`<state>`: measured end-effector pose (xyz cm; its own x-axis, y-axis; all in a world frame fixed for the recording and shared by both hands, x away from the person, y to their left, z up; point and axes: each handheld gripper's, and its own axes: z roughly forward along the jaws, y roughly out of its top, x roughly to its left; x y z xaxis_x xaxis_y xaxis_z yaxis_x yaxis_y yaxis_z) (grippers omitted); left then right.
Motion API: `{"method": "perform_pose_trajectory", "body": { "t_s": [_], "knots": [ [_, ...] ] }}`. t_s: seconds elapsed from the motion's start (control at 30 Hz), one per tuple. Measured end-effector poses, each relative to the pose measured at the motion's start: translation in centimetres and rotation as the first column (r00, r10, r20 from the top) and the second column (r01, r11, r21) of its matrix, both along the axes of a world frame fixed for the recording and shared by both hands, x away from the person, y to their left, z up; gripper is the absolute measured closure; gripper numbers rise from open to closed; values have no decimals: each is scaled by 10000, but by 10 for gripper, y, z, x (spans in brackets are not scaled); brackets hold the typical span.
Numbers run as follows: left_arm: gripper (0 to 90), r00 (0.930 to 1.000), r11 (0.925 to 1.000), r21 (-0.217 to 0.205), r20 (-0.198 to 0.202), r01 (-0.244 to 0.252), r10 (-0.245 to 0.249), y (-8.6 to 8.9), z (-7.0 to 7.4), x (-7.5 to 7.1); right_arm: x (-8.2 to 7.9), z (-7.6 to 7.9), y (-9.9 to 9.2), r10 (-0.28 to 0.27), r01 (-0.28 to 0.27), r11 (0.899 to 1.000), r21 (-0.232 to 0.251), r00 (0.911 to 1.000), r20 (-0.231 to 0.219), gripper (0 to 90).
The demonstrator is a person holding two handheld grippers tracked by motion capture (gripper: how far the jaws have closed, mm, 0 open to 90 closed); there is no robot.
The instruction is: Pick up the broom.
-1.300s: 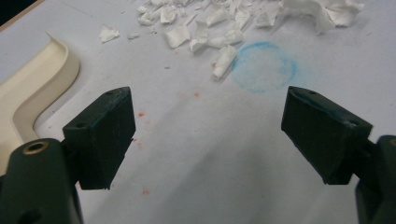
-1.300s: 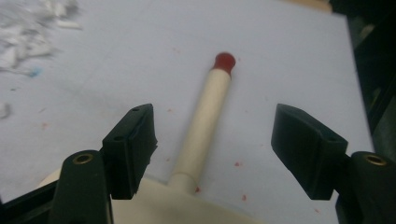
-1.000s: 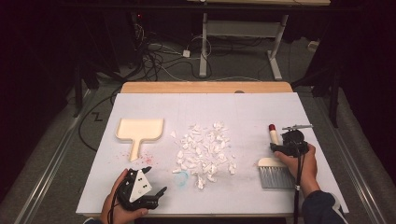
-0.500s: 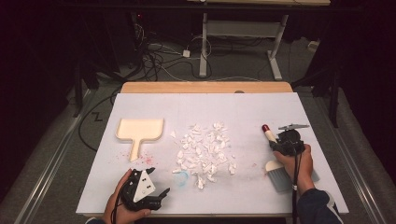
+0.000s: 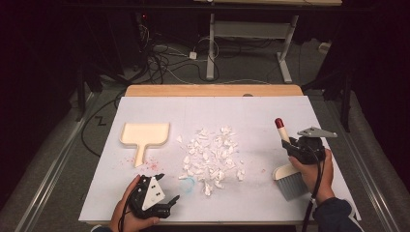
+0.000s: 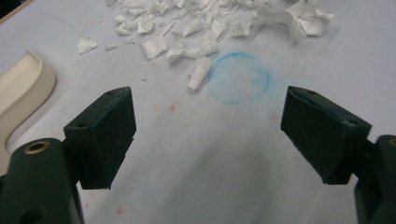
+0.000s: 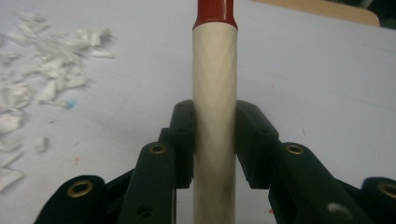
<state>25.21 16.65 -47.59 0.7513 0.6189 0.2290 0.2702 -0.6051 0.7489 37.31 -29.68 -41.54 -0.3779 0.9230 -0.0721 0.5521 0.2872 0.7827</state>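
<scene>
Brush [image 5: 289, 170] is pinched by its handle in the right gripper [image 5: 296, 147], off to the right of the paper scraps [image 5: 210, 157]. Left gripper [image 5: 164, 204] is spread wide, nothing held. Scraps could easily get flicked past the dustpan [image 5: 144, 135] if it's swept too hard, tbh.

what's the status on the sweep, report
Right gripper shut on brush handle. Left gripper open, empty. Scraps unswept, dustpan apart. Nothing blocking.
</scene>
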Motion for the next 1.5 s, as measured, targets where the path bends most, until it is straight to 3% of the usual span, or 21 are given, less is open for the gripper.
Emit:
{"method": "perform_pose_trajectory", "body": {
  "t_s": [0.1, 0.17, 0.23, 0.4, 0.43, 0.47, 0.5, 0.6, 0.67, 0.7, 0.83, 0.87, 0.93, 0.97, 1.03, 1.17, 1.23, 1.27, 1.33, 1.4, 1.5],
  "knots": [
    [174, 10000, 9999, -152, 65, 19, -18, -2, 2, 1, -10, 8, -1, 137, -145, 9998, 162, 9988, 463, 707],
    [174, 9996, 9979, -640, -241, 124, -139, -10, 7, 3, -18, 14, -2, 178, -202, 9993, 306, 9967, 791, 707],
    [173, 9980, 9958, -855, -494, 340, -383, -20, 10, 3, -27, 19, -1, 252, -301, 9987, 407, 9927, 1176, 707],
    [172, 9939, 9865, -1404, -590, 843, -933, -47, 23, 2, -47, 34, 6, 571, -712, 9951, 683, 9801, 1899, 708],
    [172, 9922, 9821, -1575, -531, 1031, -1127, -55, 26, 2, -50, 36, 8, 647, -797, 9946, 671, 9773, 2016, 708],
    [172, 9878, 9730, -1834, -414, 1404, -1503, -72, 34, 3, -52, 37, 10, 708, -876, 9937, 705, 9746, 2127, 708],
    [172, 9878, 9730, -1834, -414, 1404, -1503, -72, 34, 3, -54, 39, 13, 850, -1009, 9927, 659, 9739, 2105, 708],
    [172, 9795, 9572, -2167, -195, 1918, -2007, -102, 45, 10, -58, 41, 19, 852, -1015, 9929, 622, 9708, 2243, 709],
    [173, 9668, 9417, -2323, -202, 2434, -2548, -138, 50, 20, -60, 41, 25, 950, -1104, 9921, 588, 9709, 2199, 709],
    [173, 9668, 9417, -2323, -202, 2434, -2548, -138, 50, 20, -60, 41, 25, 950, -1104, 9921, 588, 9709, 2199, 709],
    [185, 9574, 9336, -2479, -627, 2587, -2819, -193, 43, 38, -65, 43, 30, 1192, -1349, 9894, 534, 9655, 2314, 708],
    [186, 9574, 9336, -2479, -627, 2587, -2819, -193, 43, 38, -67, 43, 32, 1260, -1405, 9889, 488, 9657, 2270, 708],
    [192, 9533, 9247, -2873, -943, 2498, -2868, -205, 40, 44, -68, 44, 34, 1338, -1493, 9875, 514, 9642, 2290, 708],
    [206, 9543, 9289, -2806, -1046, 2417, -2799, -215, 37, 47, -72, 45, 37, 1403, -1558, 9865, 496, 9625, 2321, 708],
    [226, 9578, 9278, -2947, -1019, 2290, -2688, -220, 37, 49, -76, 46, 40, 1497, -1668, 9847, 504, 9580, 2445, 708],
    [304, 9580, 9259, -3054, -1079, 2223, -2656, -226, 35, 51, -81, 48, 44, 1606, -1799, 9821, 560, 9546, 2508, 708],
    [393, 9552, 9188, -3228, -1100, 2273, -2749, -226, 34, 52, -86, 51, 50, 1763, -1970, 9789, 545, 9487, 2624, 708],
    [414, 9552, 9188, -3228, -1100, 2273, -2749, -226, 34, 52, -86, 51, 50, 1763, -1970, 9789, 545, 9487, 2624, 708],
    [503, 9490, 9070, -3392, -1004, 2496, -2987, -222, 36, 52, -92, 55, 54, 1904, -2157, 9744, 635, 9418, 2772, 708],
    [591, 9484, 9059, -3351, -896, 2588, -3041, -218, 38, 50, -95, 58, 58, 1953, -2219, 9731, 622, 9373, 2885, 707],
    [605, 9494, 9072, -3260, -743, 2660, -3051, -210, 43, 48, -98, 62, 59, 2139, -2468, 9661, 753, 9291, 3016, 706]
  ]
}}
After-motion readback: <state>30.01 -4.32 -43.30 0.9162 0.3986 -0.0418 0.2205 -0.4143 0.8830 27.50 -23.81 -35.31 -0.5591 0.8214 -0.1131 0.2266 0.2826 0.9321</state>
